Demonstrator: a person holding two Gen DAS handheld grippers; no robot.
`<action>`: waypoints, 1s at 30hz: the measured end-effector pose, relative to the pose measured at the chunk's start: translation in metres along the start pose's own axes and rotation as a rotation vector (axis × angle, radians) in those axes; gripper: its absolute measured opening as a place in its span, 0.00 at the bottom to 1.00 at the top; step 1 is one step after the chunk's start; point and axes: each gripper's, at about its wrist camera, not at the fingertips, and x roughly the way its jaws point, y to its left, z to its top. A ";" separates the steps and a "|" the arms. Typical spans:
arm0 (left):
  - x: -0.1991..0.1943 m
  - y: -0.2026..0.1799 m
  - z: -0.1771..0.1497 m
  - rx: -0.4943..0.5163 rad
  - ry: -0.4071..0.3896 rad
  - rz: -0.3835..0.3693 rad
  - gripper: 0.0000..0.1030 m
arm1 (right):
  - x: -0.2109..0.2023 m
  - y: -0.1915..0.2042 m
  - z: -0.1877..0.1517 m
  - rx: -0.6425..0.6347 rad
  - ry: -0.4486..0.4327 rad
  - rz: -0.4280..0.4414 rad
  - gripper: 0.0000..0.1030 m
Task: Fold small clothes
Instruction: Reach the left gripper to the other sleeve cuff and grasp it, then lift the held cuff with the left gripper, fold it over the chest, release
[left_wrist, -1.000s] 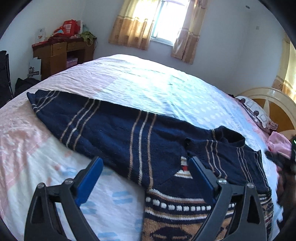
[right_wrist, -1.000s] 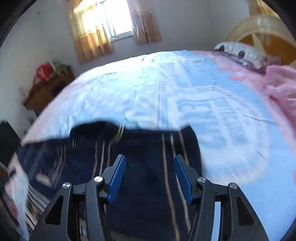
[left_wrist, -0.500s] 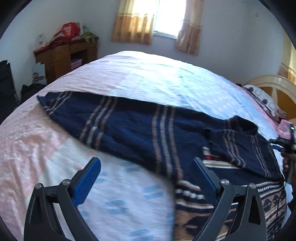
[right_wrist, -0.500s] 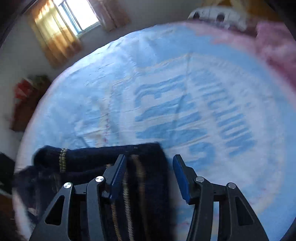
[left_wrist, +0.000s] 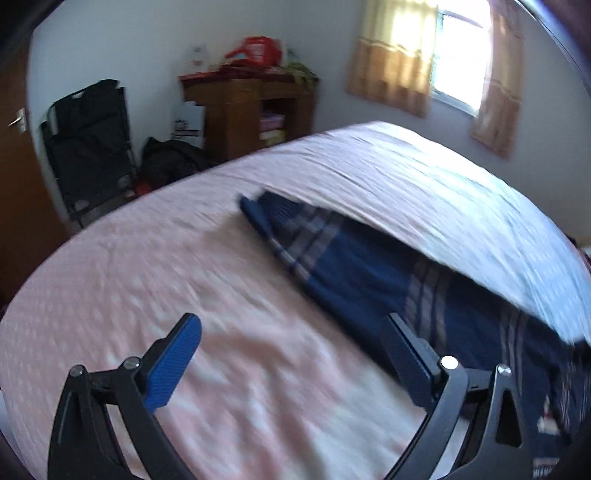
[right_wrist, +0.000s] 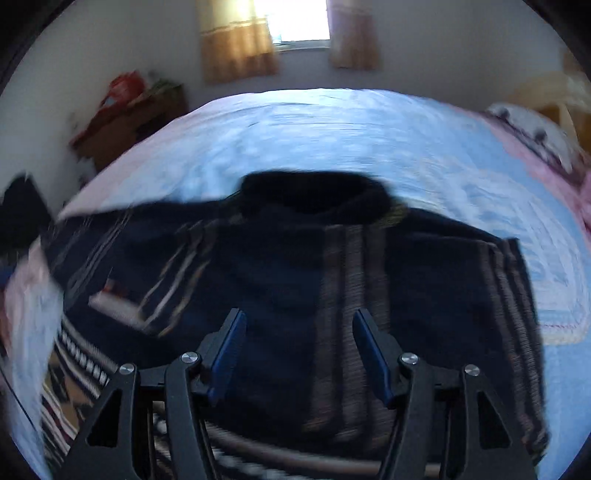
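While the sweater (right_wrist: 280, 266) lies spread, both claws gape empty above.

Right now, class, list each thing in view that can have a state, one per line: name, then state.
Navy knitted sweater with tan stripes: spread on the bed, right sleeve already folded across its body.
Left tongs: open, empty.
Right tongs: open, empty, jaws just widened.
Tan window curtains: drawn apart.
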 end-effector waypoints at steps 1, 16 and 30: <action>0.005 0.006 0.006 -0.013 -0.007 0.011 0.97 | 0.003 0.008 -0.001 -0.033 -0.006 -0.011 0.59; 0.096 0.029 0.048 -0.163 0.037 0.053 0.71 | 0.019 0.026 -0.017 -0.144 0.020 -0.033 0.66; 0.090 0.014 0.060 -0.120 -0.021 0.012 0.08 | 0.020 0.026 -0.017 -0.139 0.014 -0.035 0.68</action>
